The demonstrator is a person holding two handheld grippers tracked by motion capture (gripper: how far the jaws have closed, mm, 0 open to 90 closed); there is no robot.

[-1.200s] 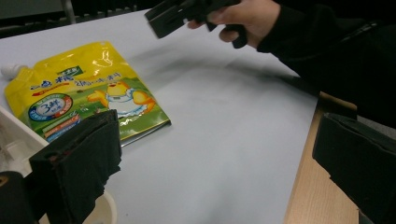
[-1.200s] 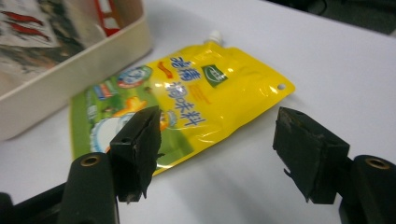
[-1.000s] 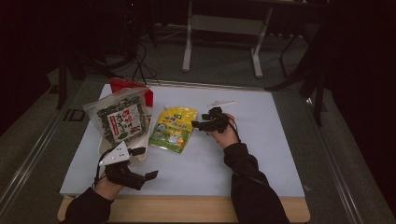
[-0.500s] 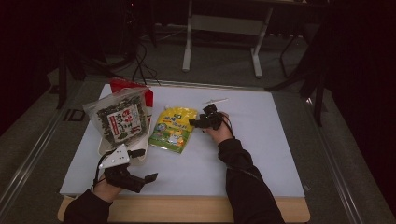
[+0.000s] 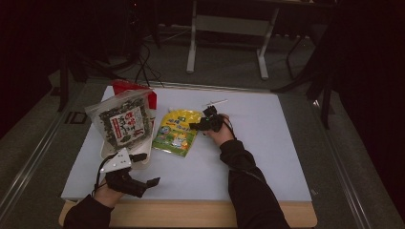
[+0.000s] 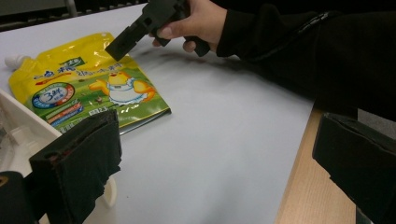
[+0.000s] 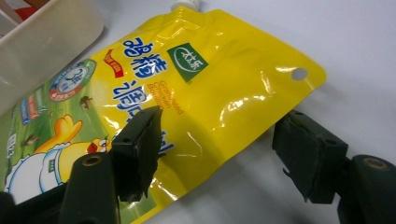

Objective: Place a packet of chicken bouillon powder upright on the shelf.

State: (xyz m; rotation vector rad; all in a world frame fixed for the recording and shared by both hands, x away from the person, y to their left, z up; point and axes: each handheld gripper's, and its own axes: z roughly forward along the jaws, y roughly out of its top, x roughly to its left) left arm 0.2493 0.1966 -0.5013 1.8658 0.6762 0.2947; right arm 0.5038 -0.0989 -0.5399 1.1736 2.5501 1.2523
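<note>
Left gripper (image 5: 143, 183), lower left of the high view: jaws parted, nothing between them, parked near the table's (image 5: 267, 157) front edge beside the white tray (image 5: 107, 151). Seaweed packet (image 5: 122, 123) propped above that tray, red box (image 5: 129, 87) behind it. Yellow pouch (image 5: 177, 131) at centre frame, lying flat, spout toward the far edge. Right gripper (image 5: 197, 126) just right of centre, released, jaws wide, straddling the pouch's right edge: in the right gripper view one jaw over the printed face, the other off the edge above bare table (image 7: 373, 56), pouch (image 7: 201, 93) not yet pinched. Best done by sinking low, sliding one jaw under the thin edge near the hang hole (image 7: 298, 73), then closing squarely to avoid skidding off the glossy film.
</note>
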